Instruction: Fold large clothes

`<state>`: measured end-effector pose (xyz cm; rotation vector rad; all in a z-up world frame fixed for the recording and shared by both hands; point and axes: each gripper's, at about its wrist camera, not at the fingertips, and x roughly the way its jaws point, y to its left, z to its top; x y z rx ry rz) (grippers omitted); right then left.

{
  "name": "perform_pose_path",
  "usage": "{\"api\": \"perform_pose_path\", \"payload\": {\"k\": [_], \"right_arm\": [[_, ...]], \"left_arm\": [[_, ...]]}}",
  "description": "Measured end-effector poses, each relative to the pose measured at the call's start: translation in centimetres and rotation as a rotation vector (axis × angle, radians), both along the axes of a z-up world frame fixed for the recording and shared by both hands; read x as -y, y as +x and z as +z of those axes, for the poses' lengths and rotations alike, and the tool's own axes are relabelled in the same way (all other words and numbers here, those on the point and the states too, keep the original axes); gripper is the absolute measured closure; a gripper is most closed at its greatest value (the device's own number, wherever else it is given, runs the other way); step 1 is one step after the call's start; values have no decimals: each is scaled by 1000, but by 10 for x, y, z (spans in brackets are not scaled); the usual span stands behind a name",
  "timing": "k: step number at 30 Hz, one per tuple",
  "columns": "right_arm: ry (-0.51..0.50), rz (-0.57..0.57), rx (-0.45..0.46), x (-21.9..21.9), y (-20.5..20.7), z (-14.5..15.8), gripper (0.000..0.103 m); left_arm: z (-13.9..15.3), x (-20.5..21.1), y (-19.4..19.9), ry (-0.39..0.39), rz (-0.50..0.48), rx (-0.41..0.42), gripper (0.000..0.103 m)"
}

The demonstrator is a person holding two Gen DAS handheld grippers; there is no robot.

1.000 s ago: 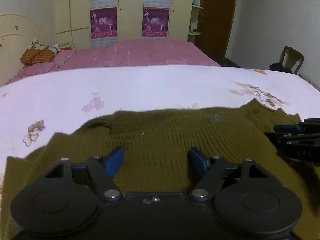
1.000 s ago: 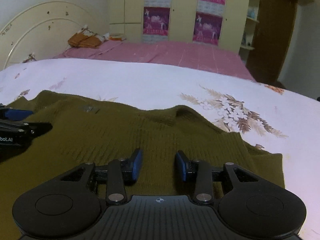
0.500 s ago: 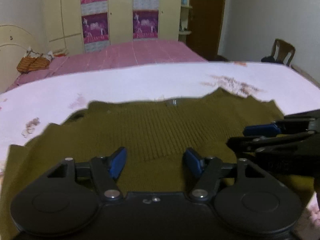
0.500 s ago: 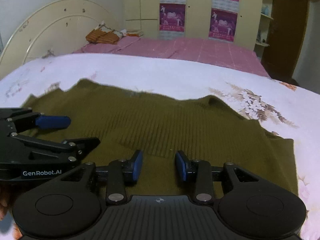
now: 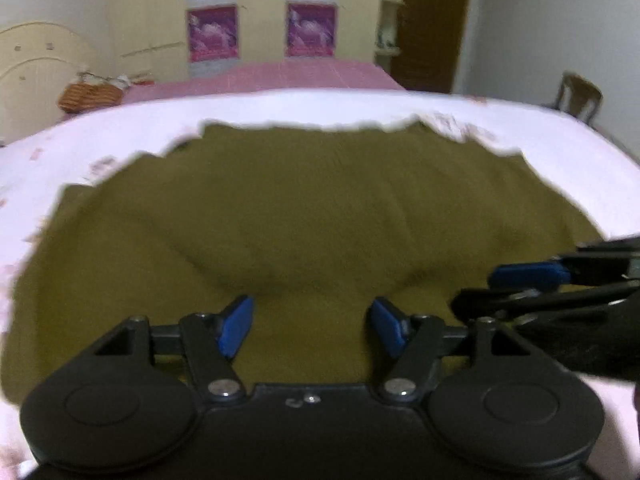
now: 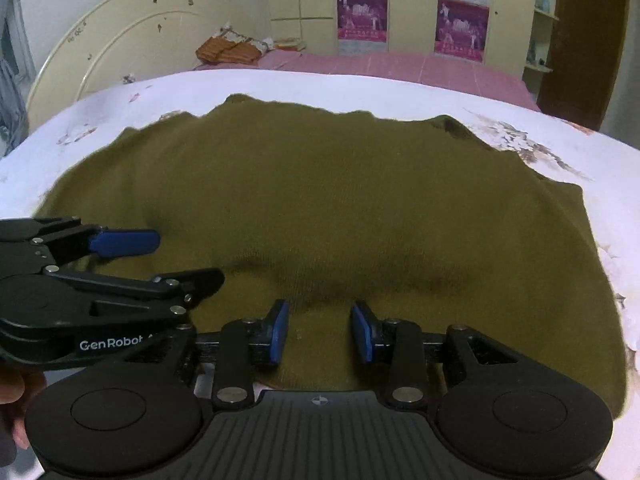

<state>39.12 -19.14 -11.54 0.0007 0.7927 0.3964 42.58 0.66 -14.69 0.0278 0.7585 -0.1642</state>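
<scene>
left gripper (image 5: 310,326): jaws spread fairly wide with nothing between the blue pads, just hanging over the near part of the knit (they've opened a touch in the last half second, and there's still no fabric in them)

sweater (image 6: 320,208): olive-green knit, lying flat across the flowery white bedsheet (image 6: 580,160) with its far edge towards the pink bed (image 6: 400,64). My guess is it's spread out like this so both grippers can work the near hem at once

right gripper (image 6: 320,330): narrower gap, but the pads aren't pinching anything either as far as I can see; the fabric just lies underneath and between them

spacing: the two grippers sit side by side, near each other, each showing up at the edge of the other's camera, probably lined up to take the hem at two points

stage: looks like the very start of a fold, nothing lifted yet

left wrist view: pretty blurry, so the fine detail there is anyone's guess
</scene>
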Motion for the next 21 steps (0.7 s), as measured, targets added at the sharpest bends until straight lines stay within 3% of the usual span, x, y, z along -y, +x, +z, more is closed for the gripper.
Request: {"api": "perform_pose_path", "payload": {"k": [3,4,5,8,10,12,17,20,21], "right_arm": [[68,-38,48,24,-23,23,69],[90,-43,50,31,-30,27,95],[108,-52,46,36,-36,29,101],[172,-65,61,42,-55,34,103],[205,-82,67,37,-61,36,103],[253,-101,54,31,-57,35,103],[319,-141,9,9,-27,30,103],[338,-161,4,-2,-10,25,103],[336,-166,1,-5,-6,24,103]], "left_arm": [[14,-25,-28,-73,71,47,26],[14,-35,-40,-90,114,47,26],[14,-48,-55,-123,166,41,27],[4,-86,-91,-253,333,41,39],[-7,-112,-100,-358,440,16,39],[-20,-137,-98,-513,524,3,40],[-33,-161,-70,-716,592,61,40],[-40,-160,-53,-773,599,93,41],[-42,-161,-47,-783,595,103,48]]}}
